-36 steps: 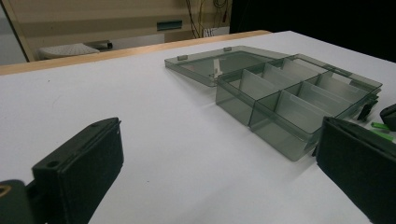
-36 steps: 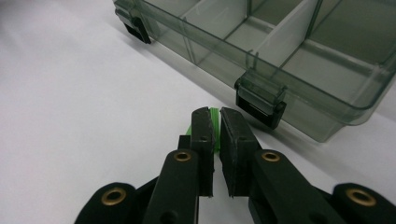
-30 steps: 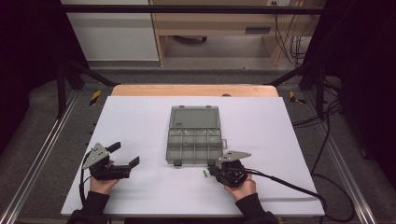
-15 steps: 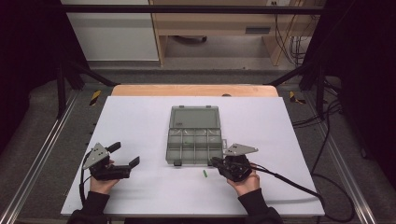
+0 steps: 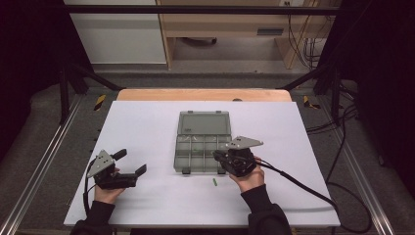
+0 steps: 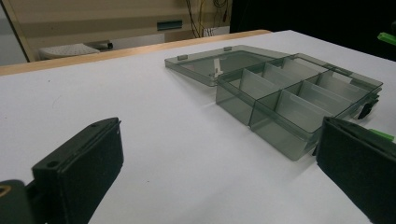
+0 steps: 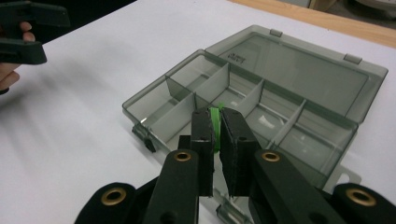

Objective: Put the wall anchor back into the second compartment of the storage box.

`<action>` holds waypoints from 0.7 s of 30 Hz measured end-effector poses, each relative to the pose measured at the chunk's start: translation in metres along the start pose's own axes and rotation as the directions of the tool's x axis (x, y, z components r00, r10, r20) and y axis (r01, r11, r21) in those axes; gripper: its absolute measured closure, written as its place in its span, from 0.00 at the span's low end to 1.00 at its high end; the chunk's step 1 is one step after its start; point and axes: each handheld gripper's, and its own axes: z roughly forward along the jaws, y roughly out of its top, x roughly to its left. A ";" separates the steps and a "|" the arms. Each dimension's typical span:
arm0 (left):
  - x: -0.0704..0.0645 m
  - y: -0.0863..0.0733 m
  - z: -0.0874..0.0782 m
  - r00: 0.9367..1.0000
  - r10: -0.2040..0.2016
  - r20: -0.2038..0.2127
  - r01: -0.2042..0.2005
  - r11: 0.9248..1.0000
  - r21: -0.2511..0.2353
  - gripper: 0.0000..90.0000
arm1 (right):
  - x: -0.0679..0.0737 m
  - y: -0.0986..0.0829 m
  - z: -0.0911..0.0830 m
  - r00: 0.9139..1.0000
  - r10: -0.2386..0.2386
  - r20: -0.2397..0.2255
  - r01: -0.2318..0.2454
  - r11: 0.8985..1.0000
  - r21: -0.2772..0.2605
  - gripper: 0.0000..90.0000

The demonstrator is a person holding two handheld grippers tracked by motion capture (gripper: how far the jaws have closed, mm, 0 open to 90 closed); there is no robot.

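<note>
On table (image 5: pixel 147 122): one organizer box (image 5: pixel 201 142), two green pieces (image 5: pixel 214 182)

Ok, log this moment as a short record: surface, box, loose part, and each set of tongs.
surface: white table top
box: grey translucent organizer box, lid open and lying flat, dividers inside
loose part: small green piece on the table just in front of the box
left tongs: open, resting apart from the box
right tongs: shut on a green piece over the box
</note>
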 end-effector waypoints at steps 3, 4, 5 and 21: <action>0.000 0.000 0.000 1.000 0.000 0.000 0.000 1.000 0.001 0.00 | 0.001 0.005 0.003 1.000 -0.002 -0.001 0.002 1.000 -0.002 0.94; 0.000 0.000 0.000 1.000 0.000 0.000 0.000 1.000 0.000 0.00 | 0.002 0.008 0.004 1.000 -0.003 0.000 0.003 1.000 -0.005 0.94; 0.000 0.000 0.000 1.000 0.000 0.000 0.000 1.000 0.000 0.00 | 0.002 0.011 0.006 1.000 -0.007 0.001 0.007 1.000 -0.006 0.94; 0.001 0.000 0.000 1.000 -0.001 0.000 0.001 1.000 -0.001 0.00 | 0.004 0.040 0.038 1.000 -0.008 0.011 0.008 1.000 -0.010 0.94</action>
